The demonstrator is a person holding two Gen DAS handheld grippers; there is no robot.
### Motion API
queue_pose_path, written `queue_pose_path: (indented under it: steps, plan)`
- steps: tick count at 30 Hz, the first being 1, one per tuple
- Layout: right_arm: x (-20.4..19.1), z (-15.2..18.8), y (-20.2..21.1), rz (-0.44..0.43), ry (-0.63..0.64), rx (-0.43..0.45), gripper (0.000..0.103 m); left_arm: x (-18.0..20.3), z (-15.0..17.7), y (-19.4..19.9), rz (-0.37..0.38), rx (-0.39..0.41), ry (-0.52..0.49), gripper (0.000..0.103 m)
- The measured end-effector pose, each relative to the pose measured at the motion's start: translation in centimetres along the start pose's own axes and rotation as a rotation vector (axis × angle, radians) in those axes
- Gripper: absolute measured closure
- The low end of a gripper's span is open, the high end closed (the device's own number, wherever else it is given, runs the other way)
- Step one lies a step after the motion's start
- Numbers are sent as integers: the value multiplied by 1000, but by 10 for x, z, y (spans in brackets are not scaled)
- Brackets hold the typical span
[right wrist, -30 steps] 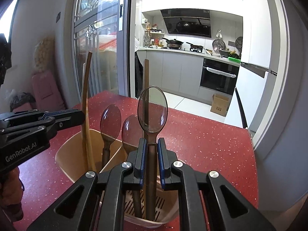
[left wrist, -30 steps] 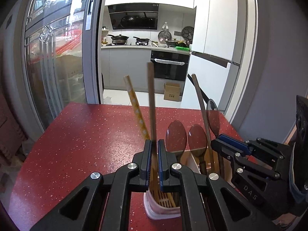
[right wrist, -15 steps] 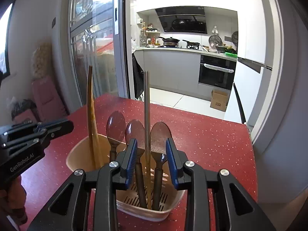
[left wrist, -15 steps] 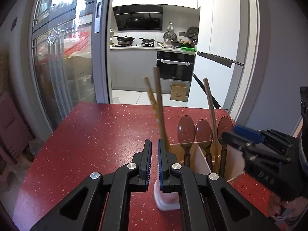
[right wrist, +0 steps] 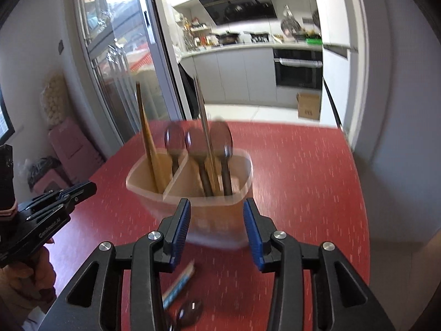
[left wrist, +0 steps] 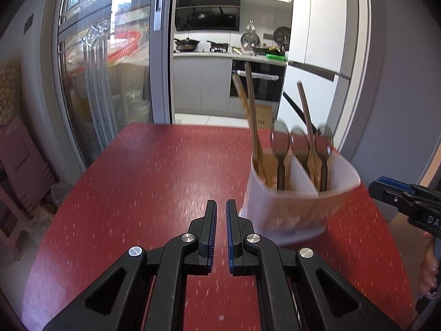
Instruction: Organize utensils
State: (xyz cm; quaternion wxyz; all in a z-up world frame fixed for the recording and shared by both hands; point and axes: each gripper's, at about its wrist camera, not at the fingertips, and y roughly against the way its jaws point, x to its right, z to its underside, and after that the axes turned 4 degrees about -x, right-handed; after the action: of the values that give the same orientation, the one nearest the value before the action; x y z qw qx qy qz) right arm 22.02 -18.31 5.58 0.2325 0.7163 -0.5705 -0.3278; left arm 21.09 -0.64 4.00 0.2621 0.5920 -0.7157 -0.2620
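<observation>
Left wrist view: left gripper (left wrist: pixel 220 215) has its jaws together with nothing between them, hovering over bare red speckled bench (left wrist: pixel 143 182). The utensil holder (left wrist: pixel 297 209), a pale translucent plastic tub with a divider, sits at about 2 o'clock from the jaws, near but apart. It holds three dark glossy spoons (left wrist: pixel 300 144) bowl-up and wooden chopsticks (left wrist: pixel 252 115) standing near-upright, long axes roughly vertical. The right gripper (left wrist: pixel 408 201) enters at 3 o'clock. Right wrist view: right gripper (right wrist: pixel 217 220) has just been opening; its jaws stand apart, empty, with the holder at 12 o'clock just beyond the tips. A loose spoon (right wrist: pixel 190 314) and a blue-patterned stick-like utensil (right wrist: pixel 179 284), blurred, lie flat on the bench at 6 o'clock below the jaws, the stick's long axis running 1 to 7 o'clock. Right hand looks nearer these, so likely the next pick.
</observation>
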Motion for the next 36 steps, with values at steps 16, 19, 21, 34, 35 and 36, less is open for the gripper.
queue_pose_path:
  steps: [16,19,21,34,35,36]
  plan:
    - [-5,100,14,-4,-67,-214,49,3,87,1,19,-145,-14,0]
    - [-14,115,10,-13,-53,-256,49,8,106,-5,-7,-160,-48,0]
    - [-20,125,6,-17,-39,-284,49,10,118,-10,-25,-177,-69,0]
    - [-52,148,-25,41,82,-468,49,12,157,-34,3,-279,-94,0]
    - [-53,148,-26,47,89,-479,49,12,158,-33,10,-280,-98,0]
    - [-54,148,-27,57,98,-490,49,14,161,-35,17,-280,-105,0]
